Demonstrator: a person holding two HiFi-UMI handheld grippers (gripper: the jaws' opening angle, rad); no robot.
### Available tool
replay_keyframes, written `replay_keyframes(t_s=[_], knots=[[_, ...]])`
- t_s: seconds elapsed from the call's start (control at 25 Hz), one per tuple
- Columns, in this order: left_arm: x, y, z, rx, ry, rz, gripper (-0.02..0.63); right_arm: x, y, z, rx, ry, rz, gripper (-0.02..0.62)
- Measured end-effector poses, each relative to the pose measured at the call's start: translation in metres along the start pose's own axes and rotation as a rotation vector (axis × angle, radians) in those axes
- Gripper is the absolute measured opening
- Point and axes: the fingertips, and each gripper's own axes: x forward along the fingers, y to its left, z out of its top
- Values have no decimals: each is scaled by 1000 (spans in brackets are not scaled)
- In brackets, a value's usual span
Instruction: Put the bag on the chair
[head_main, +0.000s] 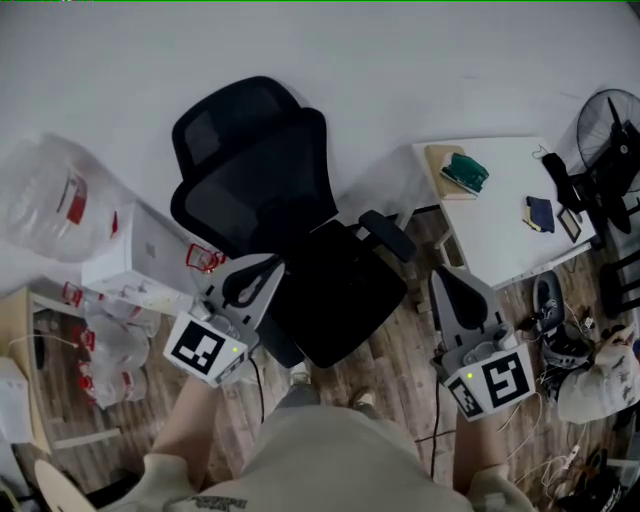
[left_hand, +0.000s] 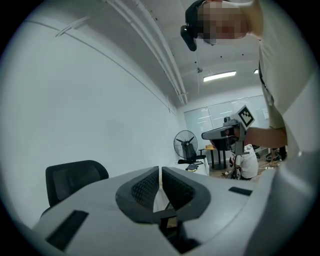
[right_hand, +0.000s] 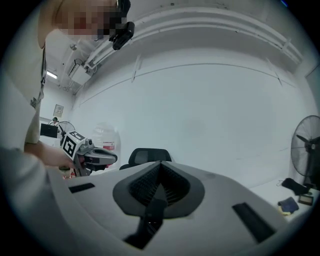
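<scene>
You hold the left gripper (head_main: 245, 283) and right gripper (head_main: 455, 290), jaws together and empty, at the chair (head_main: 265, 170); no bag is discernible on its dark seat (head_main: 340, 300).

Showed matt black mesh and cloth on the chair (head_main: 280, 200). Showed wood-grain planks in the floor (head_main: 395, 368) beneath it, glossy clear plastic in the containers (head_main: 50, 200) to its left, a smooth matt white top on the table (head_main: 500, 212) to its right.
</scene>
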Motion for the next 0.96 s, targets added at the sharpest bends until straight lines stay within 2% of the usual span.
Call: replay_keyframes(t_s=[0.24, 0.48, 0.96], knots=[[-13, -24, 9, -8, -7, -10, 34, -25, 21, 0, 11, -2, 26, 21], [-17, -38, 3, -35, 10, -12, 34, -32, 37, -27, 48, 53, 56, 21], [-12, -47, 7, -18, 6, -29, 34, -38, 30, -35, 8, 80, 23, 21]])
